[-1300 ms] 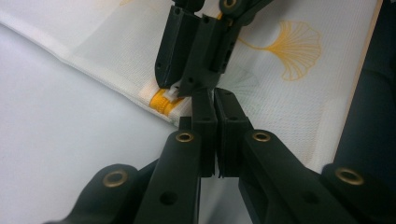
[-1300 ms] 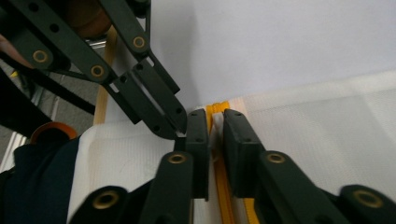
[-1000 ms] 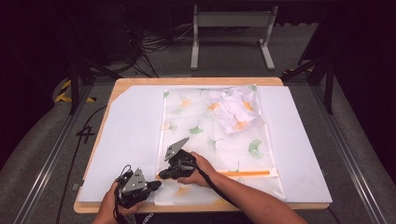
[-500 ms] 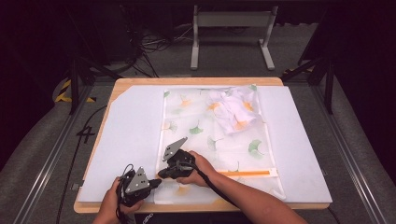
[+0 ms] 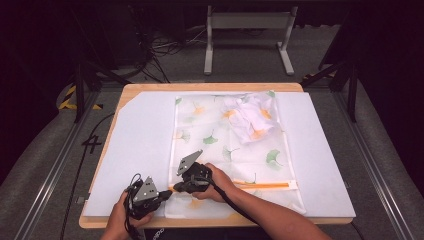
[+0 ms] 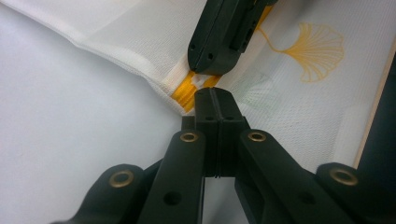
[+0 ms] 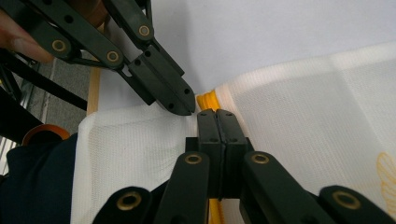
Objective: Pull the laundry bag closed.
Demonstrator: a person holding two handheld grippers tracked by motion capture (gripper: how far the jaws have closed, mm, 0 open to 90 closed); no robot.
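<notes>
A white mesh bag [image 5: 220,150] printed with green and orange leaves lies flat on the white mat [image 5: 140,150]. A crumpled white cloth [image 5: 250,117] shows at its far end. An orange zipper [image 5: 265,185] runs along the bag's near edge. At the zipper's left end my left gripper [image 5: 167,192] and right gripper [image 5: 175,189] meet tip to tip, both shut. In the left gripper view my own jaws [image 6: 215,95] pinch the orange zipper end [image 6: 187,91], with the right gripper [image 6: 205,65] just beyond. In the right gripper view my jaws [image 7: 217,114] sit closed over the zipper [image 7: 207,100], and the left gripper [image 7: 184,105] is almost touching.
The mat covers a wooden table [image 5: 200,86] whose near edge runs under my forearms. A dark sleeve [image 7: 32,182] shows at the lower left. Cables and a metal stand [image 5: 247,35] sit on the floor beyond the table, and rails flank both sides.
</notes>
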